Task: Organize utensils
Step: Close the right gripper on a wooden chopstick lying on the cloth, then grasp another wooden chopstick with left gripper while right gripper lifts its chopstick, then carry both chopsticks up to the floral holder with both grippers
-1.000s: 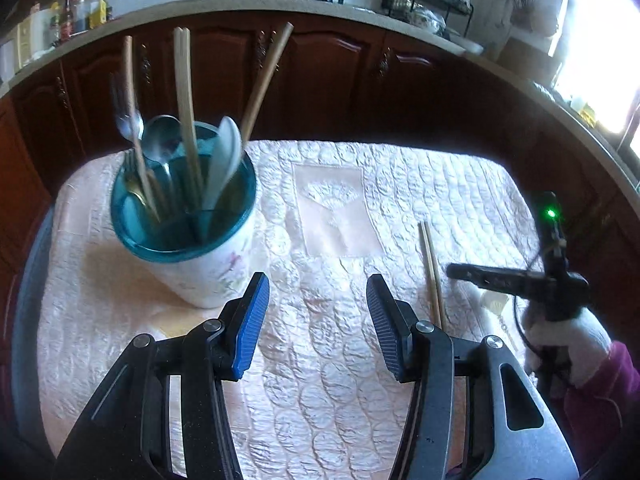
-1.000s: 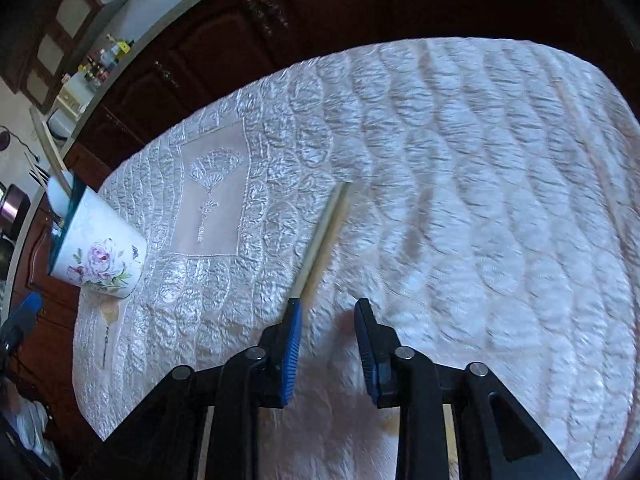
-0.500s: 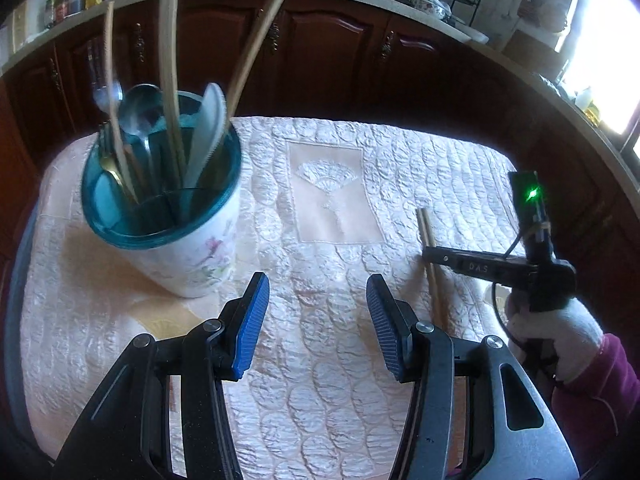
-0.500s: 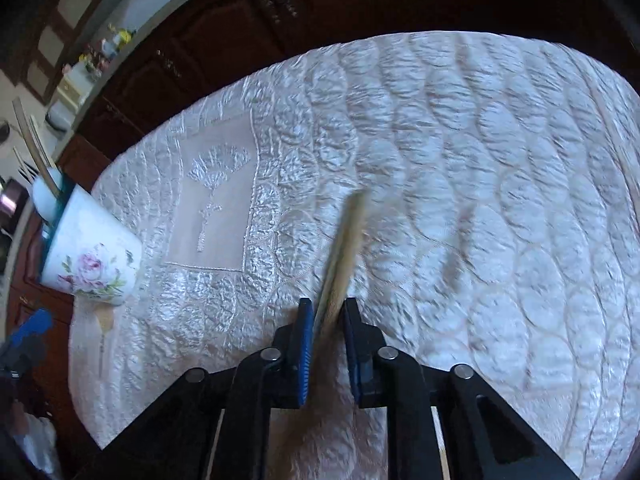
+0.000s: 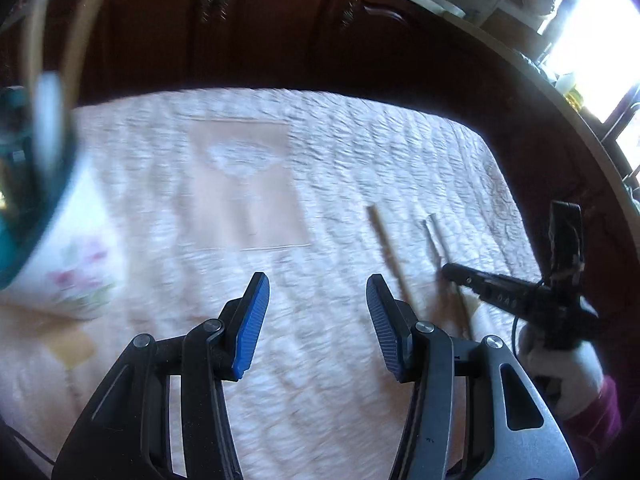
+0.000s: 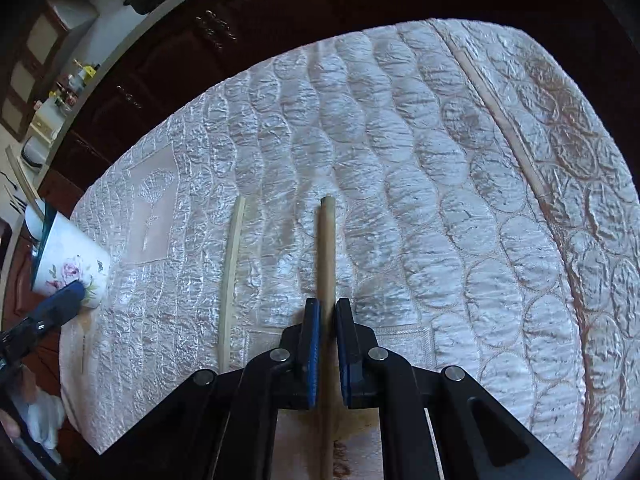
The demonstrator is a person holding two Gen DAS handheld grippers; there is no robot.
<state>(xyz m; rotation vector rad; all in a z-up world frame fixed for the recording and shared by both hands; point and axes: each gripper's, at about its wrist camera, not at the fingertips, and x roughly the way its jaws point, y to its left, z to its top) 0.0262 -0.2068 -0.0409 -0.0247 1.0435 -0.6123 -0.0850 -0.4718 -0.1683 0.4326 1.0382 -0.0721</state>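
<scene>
Two wooden chopsticks are on the quilted cloth. My right gripper (image 6: 327, 310) has one chopstick (image 6: 327, 248) between its blue pads, and its jaws are still closing on it. That stick (image 5: 438, 236) is parted from the other chopstick (image 6: 230, 280), which lies flat to its left (image 5: 388, 248). My left gripper (image 5: 316, 312) is open over the cloth with nothing between its pads, just left of the lying stick. The floral utensil holder (image 6: 68, 264) with a teal rim stands at the table's left, blurred at the frame edge (image 5: 60, 248), with several utensils in it.
The table's quilted cloth (image 6: 440, 160) is bounded by dark wooden cabinets (image 5: 280, 40) behind. A gloved hand (image 5: 560, 364) holds the right gripper (image 5: 448, 270) at the right edge. The left gripper's blue fingertip (image 6: 60, 304) shows beside the holder.
The right gripper's jaws closed around one chopstick and drew it away from the other. The left gripper swung right and lower, so the holder slid to the frame's left edge.
</scene>
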